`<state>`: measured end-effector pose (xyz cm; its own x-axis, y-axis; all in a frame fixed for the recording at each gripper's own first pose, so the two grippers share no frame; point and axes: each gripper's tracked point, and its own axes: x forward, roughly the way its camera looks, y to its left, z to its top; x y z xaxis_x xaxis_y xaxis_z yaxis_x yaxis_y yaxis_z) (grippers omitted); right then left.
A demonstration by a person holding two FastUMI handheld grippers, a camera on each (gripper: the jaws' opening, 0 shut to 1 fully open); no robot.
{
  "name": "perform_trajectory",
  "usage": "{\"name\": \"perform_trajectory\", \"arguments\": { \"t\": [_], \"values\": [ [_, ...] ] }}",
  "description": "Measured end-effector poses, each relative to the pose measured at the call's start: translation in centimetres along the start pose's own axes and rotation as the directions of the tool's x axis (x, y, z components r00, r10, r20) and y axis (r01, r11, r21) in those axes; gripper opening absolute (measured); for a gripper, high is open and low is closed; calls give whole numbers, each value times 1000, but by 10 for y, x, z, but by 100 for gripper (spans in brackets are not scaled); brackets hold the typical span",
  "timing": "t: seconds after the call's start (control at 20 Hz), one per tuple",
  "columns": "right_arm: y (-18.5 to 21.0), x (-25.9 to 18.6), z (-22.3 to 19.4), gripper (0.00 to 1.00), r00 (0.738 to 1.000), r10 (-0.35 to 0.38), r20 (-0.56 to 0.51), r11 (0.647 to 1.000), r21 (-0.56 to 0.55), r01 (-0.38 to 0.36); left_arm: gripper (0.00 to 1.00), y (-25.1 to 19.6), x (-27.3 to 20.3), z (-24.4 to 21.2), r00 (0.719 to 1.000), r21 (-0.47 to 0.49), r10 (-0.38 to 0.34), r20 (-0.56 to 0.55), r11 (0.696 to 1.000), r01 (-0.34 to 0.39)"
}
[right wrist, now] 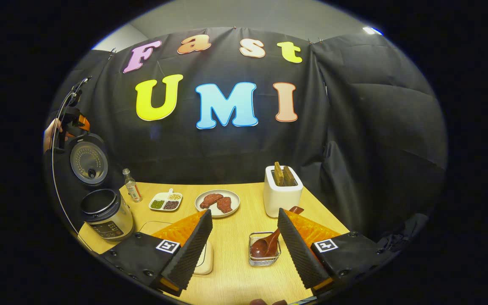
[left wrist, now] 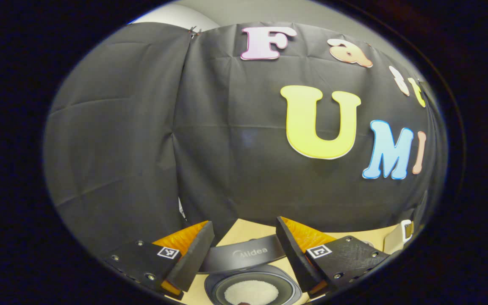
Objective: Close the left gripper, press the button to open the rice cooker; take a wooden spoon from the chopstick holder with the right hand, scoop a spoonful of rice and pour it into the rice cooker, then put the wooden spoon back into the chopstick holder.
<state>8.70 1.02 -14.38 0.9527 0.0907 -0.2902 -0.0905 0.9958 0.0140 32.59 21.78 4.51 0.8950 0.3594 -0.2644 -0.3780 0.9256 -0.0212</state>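
In the left gripper view my left gripper (left wrist: pixel 244 225) is open and hovers over the rice cooker (left wrist: pixel 244 254). Its dark lid stands up, and white rice (left wrist: pixel 250 291) lies in the inner pot. In the right gripper view the same rice cooker (right wrist: pixel 106 214) stands at the table's far left with its lid (right wrist: pixel 88 160) raised, and a hand holds the left gripper (right wrist: pixel 69 123) above it. My right gripper (right wrist: pixel 244 214) is open with nothing in it. The wooden spoon (right wrist: pixel 265 246) lies in the wire chopstick holder (right wrist: pixel 264 258), close to the right finger.
On the wooden table (right wrist: pixel 244 271) stand a white toaster (right wrist: pixel 283 192) with bread, a plate of meat (right wrist: pixel 217 202), a divided dish of beans (right wrist: pixel 166 201) and a small bottle (right wrist: pixel 131 185). A white container (right wrist: pixel 206 258) is partly hidden behind my left finger.
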Motion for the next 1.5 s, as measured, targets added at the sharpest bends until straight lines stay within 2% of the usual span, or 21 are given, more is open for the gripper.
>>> {"name": "perform_trajectory", "arguments": {
  "t": [0.05, 0.15, 0.35, 0.6, 0.95, 1.15, 1.3, 1.4, 1.5],
  "values": [
    [-2, 2, -2, 99, 1000, 10, -11, 1000, 1, -10, 93, 2, -3, -5, 1000, 0, 12, -4, 1000, -12],
    [-8, 4, -7, 99, 999, 29, -21, 1000, 5, -29, 97, -3, -13, -10, 1000, -14, 27, -14, 1000, -28],
    [-22, 15, -21, 99, 996, 71, -47, 997, 20, -70, 96, -17, -37, -32, 996, 10, 69, -62, 998, -68],
    [-51, 30, -36, 99, 990, 109, -85, 994, 17, -108, 96, -33, -74, -73, 987, -27, 100, -128, 994, -104],
    [-85, 43, -48, 98, 984, 158, -85, 982, -95, -166, 96, -59, -125, -187, 962, -82, 107, -253, 988, -131],
    [-91, 43, -57, 98, 979, 182, -94, 976, -107, -192, 95, -65, -130, -257, 936, -157, 98, -339, 975, -159],
    [-87, 43, -57, 98, 974, 200, -106, 973, -90, -210, 97, -63, -128, -293, 919, -205, 91, -383, 962, -180],
    [-85, 47, -56, 98, 972, 208, -110, 971, -92, -219, 97, -62, -121, -289, 939, -181, 91, -332, 971, -158],
    [-81, 48, -58, 98, 969, 217, -118, 969, -93, -229, 96, -67, -131, -294, 929, -123, 90, -359, 982, -143]
  ]
}}
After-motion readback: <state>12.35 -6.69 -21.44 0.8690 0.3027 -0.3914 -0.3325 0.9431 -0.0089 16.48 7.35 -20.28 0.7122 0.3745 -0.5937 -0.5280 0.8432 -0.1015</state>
